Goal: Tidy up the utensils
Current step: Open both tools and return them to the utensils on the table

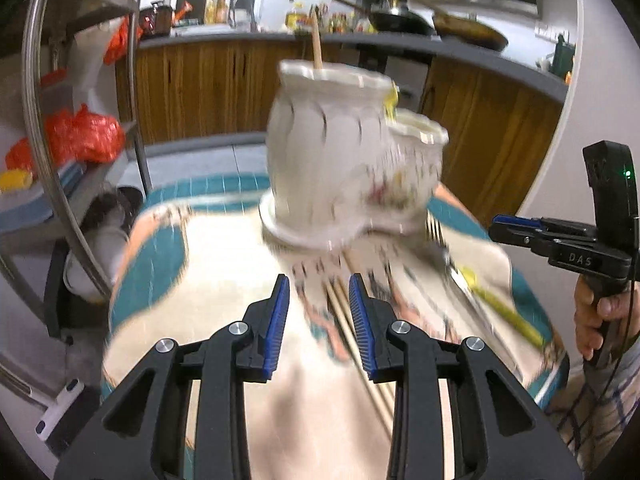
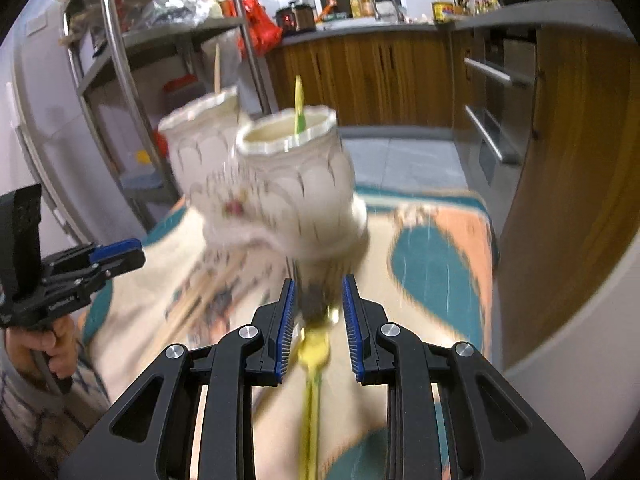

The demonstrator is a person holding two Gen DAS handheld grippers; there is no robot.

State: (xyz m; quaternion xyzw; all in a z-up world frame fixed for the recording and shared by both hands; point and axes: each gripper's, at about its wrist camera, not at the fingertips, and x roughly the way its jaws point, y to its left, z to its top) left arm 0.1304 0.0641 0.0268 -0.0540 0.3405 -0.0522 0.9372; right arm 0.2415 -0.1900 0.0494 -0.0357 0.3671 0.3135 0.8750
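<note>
A white ceramic double-cup utensil holder (image 1: 340,160) stands on the patterned tablecloth (image 1: 224,272); it also shows in the right wrist view (image 2: 280,184). One chopstick (image 1: 317,46) stands in its taller cup, a yellow-handled utensil (image 2: 298,104) in the other. Wooden chopsticks (image 1: 344,316) lie on the cloth between the fingers of my open left gripper (image 1: 319,292). A yellow-handled fork (image 1: 492,300) lies to the right. My right gripper (image 2: 318,296) is open, hovering over that fork (image 2: 314,352), its jaws on either side of it and not closed.
A metal shelf rack (image 1: 60,152) with red bags stands left of the table. Wooden kitchen cabinets (image 1: 208,84) and a counter with pans run behind. An oven front (image 2: 500,120) is at the right. The frames are motion-blurred.
</note>
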